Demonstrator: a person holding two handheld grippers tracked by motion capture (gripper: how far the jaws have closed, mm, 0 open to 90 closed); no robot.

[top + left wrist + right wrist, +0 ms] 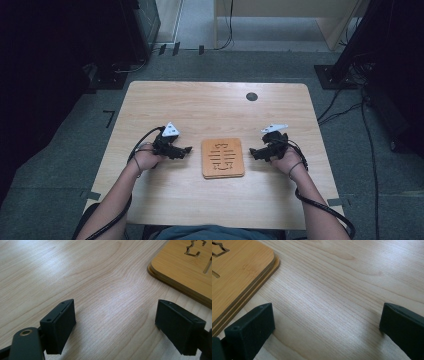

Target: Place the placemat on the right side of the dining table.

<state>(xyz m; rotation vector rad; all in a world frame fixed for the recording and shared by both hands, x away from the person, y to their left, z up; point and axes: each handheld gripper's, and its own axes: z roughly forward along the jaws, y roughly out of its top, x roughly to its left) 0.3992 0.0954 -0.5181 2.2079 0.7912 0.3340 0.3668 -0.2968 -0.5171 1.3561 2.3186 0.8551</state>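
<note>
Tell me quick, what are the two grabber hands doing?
Left gripper: open, holding nothing, beside the wooden board.
Right gripper: open, holding nothing, on the board's other side.

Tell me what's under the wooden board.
The board lies flat on the table. Its edge shows two stacked layers. Whatever is beneath its middle is covered.

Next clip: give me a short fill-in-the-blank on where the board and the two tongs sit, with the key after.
1. The wooden board lies flat on the ____.
2. The board lies ____ the left tongs and the right tongs.
3. The jaws of both tongs stand ____, with nothing between them.
4. The table has a small round ____ near its far edge.

Missing words: table; between; open; hole
</note>
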